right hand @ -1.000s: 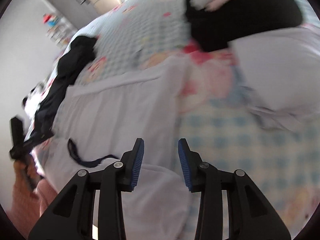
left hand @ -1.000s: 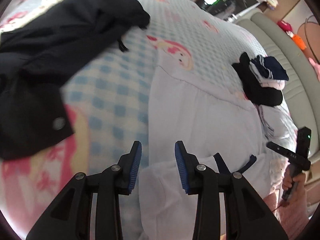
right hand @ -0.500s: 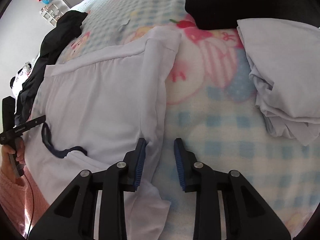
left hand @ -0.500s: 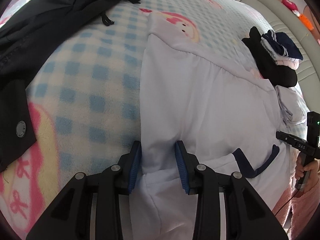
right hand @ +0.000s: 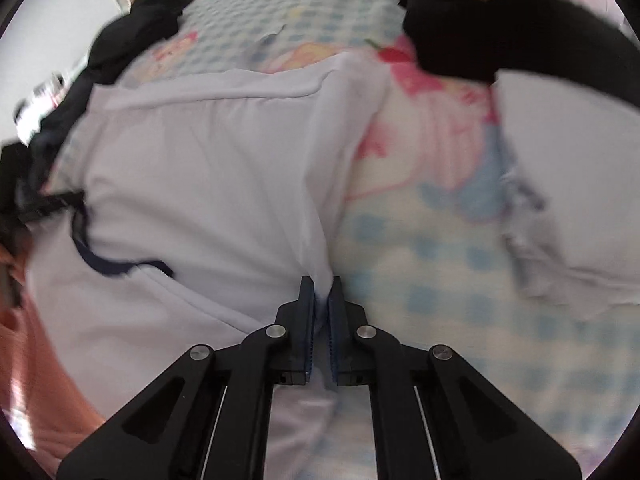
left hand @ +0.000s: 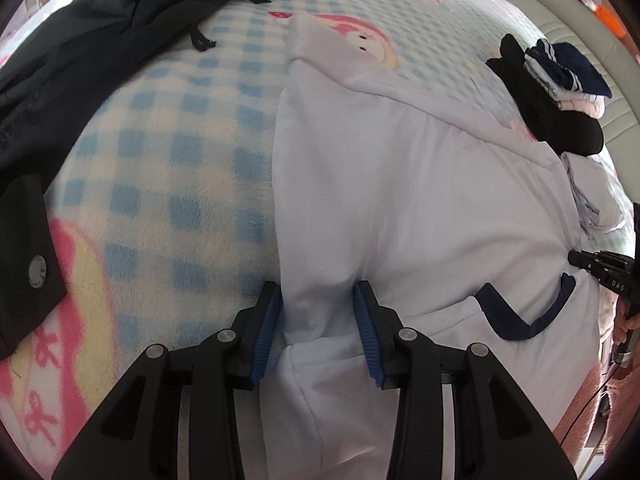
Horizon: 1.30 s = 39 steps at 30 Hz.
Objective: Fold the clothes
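Bedspread of blue-checked fleece (left hand: pixel 168 168) carries a white navy-collared shirt (left hand: pixel 420 208), spread flat, no fold visible. Folded dark stack (left hand: pixel 560 92) sits by the far edge (others done?). Right gripper (right hand: pixel 321 300) pinches one side seam; left gripper (left hand: pixel 318 320) stands wide astride the other.

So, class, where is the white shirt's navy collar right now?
In the left wrist view the navy collar lies low on the right, on the white shirt, just right of the left gripper.

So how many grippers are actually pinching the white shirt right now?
1. The right gripper is shut on the white shirt's right side edge. The left gripper straddles the opposite edge with jaws open, not yet pinching.
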Available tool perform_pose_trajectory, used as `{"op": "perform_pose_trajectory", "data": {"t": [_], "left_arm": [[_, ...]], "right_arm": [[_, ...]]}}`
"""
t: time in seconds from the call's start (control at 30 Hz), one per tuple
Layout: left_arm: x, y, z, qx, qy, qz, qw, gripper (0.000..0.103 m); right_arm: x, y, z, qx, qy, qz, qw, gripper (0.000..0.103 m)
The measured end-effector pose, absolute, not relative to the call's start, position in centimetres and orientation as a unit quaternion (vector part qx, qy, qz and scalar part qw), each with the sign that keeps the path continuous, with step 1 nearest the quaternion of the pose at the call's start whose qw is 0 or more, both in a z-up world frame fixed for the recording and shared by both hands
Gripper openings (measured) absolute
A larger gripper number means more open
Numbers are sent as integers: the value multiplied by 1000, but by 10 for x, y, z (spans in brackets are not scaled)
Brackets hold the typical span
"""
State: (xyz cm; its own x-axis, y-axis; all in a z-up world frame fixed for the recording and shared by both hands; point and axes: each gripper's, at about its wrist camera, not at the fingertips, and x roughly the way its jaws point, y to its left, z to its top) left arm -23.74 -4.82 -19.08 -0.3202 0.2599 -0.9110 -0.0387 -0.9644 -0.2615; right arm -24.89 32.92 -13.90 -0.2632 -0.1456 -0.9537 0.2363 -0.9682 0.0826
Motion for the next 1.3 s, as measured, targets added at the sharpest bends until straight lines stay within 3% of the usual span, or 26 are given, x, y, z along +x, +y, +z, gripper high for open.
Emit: {"op": "perform_pose_trajectory", "data": {"t": [0.17, 0.3, 0.5, 0.77, 0.8, 0.83, 1.0, 1.17, 1.2, 1.27, 1.3], "left_arm": [[-236, -47, -191, -575, -83, 809, 90, 40], [-235, -48, -185, -569, -87, 813, 95, 40], [-258, -67, -140, -512, -116, 846, 94, 41], [-330, -70, -155, -521, -144, 835, 106, 44], [-337, -67, -157, -520, -141, 836, 107, 38], [-341, -65, -158, -518, -132, 839, 100, 6], [-342, -77, -139, -486, -105, 865, 65, 8], [-350, -83, -150, -520, -103, 843, 88, 11], [-353, -84, -154, -526, -119, 837, 96, 13], [-356, -85, -161, -534, -148, 825, 111, 35], [-356, -84, -162, -532, -148, 826, 114, 35]], "right_arm": [[-249, 354, -126, 579, 81, -810, 34, 2], [-247, 387, -116, 583, -56, -806, 86, 5], [-265, 379, -105, 557, -57, -824, 86, 18], [-337, 355, -138, 562, -115, -815, 79, 23], [-342, 355, -140, 559, -126, -816, 81, 27], [-346, 356, -142, 555, -136, -816, 83, 28], [-360, 359, -141, 547, -152, -820, 76, 29], [-376, 353, -143, 559, -149, -809, 103, 33], [-380, 351, -148, 567, -153, -802, 106, 37], [-387, 348, -156, 573, -164, -795, 110, 46], [-391, 347, -161, 576, -173, -791, 112, 49]]}}
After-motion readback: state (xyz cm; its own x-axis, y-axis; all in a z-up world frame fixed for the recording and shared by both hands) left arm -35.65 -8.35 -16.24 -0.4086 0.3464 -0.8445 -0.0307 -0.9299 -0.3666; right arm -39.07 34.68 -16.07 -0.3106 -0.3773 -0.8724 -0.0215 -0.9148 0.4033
